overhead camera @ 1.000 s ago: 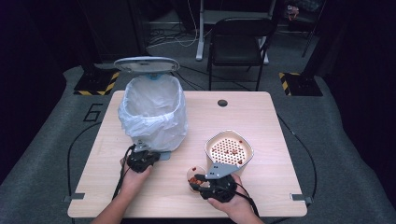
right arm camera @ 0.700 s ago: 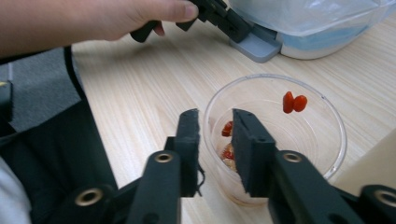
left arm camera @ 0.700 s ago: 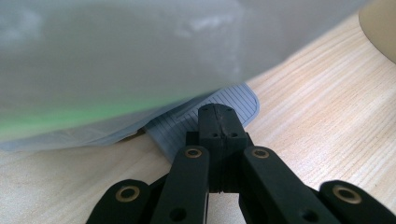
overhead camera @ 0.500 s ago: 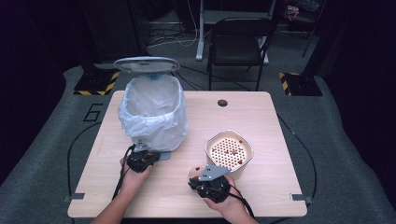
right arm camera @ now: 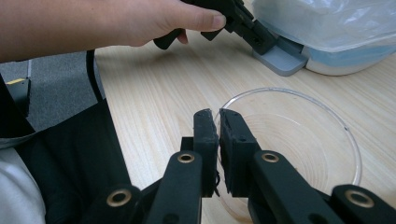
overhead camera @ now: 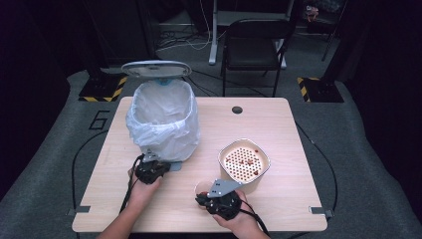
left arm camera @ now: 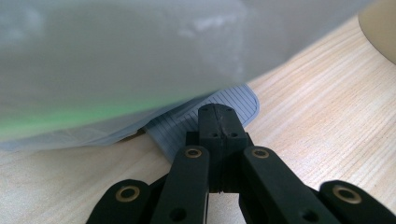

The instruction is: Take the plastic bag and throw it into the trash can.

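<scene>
Progress: bin [overhead camera: 164, 119] lid was up, left gripper [left arm camera: 215, 112] pushed on the pedal [left arm camera: 243, 100], jaws shut tight, holding nothing | Bowl: right gripper [right arm camera: 215, 122] pinched the clear bowl's [right arm camera: 327, 126] rim, jaws nearly closed, near the desk's [overhead camera: 278, 119] front edge | Left to do: likely tipping the bowl into the bin.

Black jaws, brass rivets, grey plate, cables
</scene>
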Demonstrator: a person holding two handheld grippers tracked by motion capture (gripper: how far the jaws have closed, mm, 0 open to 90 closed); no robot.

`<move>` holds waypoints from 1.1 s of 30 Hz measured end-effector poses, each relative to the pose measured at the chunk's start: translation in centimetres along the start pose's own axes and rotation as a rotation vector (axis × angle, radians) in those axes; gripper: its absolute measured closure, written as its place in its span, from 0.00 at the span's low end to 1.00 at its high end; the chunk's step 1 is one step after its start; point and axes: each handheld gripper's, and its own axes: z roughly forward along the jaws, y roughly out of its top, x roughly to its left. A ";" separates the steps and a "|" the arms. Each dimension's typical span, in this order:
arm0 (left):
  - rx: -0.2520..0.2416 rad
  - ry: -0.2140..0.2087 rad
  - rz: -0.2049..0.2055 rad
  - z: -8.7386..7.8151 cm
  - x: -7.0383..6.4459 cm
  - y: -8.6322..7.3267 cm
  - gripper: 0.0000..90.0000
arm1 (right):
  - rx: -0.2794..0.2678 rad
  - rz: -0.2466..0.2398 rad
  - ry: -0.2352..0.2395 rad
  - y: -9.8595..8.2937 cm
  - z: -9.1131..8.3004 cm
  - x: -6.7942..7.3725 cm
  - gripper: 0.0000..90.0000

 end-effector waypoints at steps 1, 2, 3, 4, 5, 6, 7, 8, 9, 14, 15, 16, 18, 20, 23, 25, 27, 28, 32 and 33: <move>0.000 0.000 0.001 0.0 0.0 0.0 1.00 | 0.004 -0.005 0.002 0.0 0.0 0.0 0.95; -0.003 0.002 -0.001 0.0 0.0 0.0 1.00 | 0.003 -0.005 0.002 0.0 0.1 0.1 0.94; 0.004 0.003 0.010 0.0 0.1 0.0 1.00 | 0.002 -0.003 0.002 0.0 0.0 0.1 0.91; -0.004 0.002 -0.001 0.0 0.0 0.0 1.00 | 0.002 -0.003 0.004 0.0 0.1 0.1 0.88; -0.003 0.002 0.000 0.0 0.0 0.0 1.00 | 0.001 0.002 0.008 0.0 0.0 0.1 0.84; -0.004 0.002 -0.002 0.0 0.0 0.0 1.00 | -0.002 0.005 0.007 0.0 0.0 0.1 0.80; -0.005 0.001 -0.002 0.0 0.0 0.0 1.00 | -0.005 0.014 0.018 0.0 -0.1 0.0 0.77; -0.027 -0.005 -0.032 0.2 -0.2 0.0 1.00 | -0.008 0.014 0.019 0.1 -0.1 0.0 0.75; -0.024 -0.007 -0.032 0.1 -0.2 0.0 1.00 | -0.010 0.023 0.016 0.1 -0.2 0.1 0.71; -0.018 -0.005 -0.025 0.1 -0.1 0.0 1.00 | -0.041 0.042 -0.011 0.4 -0.6 0.3 0.56; -0.026 -0.006 -0.035 0.2 -0.2 -0.1 1.00 | -0.049 0.037 -0.022 0.4 -0.7 0.2 0.51; -0.015 -0.007 -0.038 0.0 -0.2 0.0 1.00 | -0.055 0.039 -0.037 0.5 -0.9 0.2 0.48; -0.008 -0.007 -0.031 0.0 -0.2 0.0 1.00 | -0.068 0.048 -0.064 0.7 -1.2 -0.1 0.40; -0.010 -0.008 -0.033 0.0 -0.2 0.0 1.00 | -0.071 0.069 -0.097 0.7 -1.3 -0.2 0.34; -0.009 -0.007 -0.030 0.0 -0.1 0.0 1.00 | -0.065 0.081 -0.135 0.6 -1.4 -0.6 0.25; -0.017 -0.007 -0.027 0.1 -0.1 -0.1 1.00 | -0.057 0.080 -0.158 0.5 -1.4 -0.7 0.22; -0.019 -0.006 -0.024 0.1 -0.1 0.0 1.00 | -0.046 0.086 -0.168 0.2 -1.2 -0.7 0.19; -0.019 -0.006 -0.024 0.1 -0.1 0.0 1.00 | -0.042 0.088 -0.176 0.1 -1.1 -0.7 0.19; -0.019 -0.006 -0.023 0.1 -0.1 0.0 1.00 | -0.028 0.095 -0.191 -0.3 -0.8 -0.5 0.17; -0.020 -0.006 -0.023 0.1 -0.1 0.0 1.00 | -0.025 0.099 -0.186 -0.4 -0.7 -0.5 0.17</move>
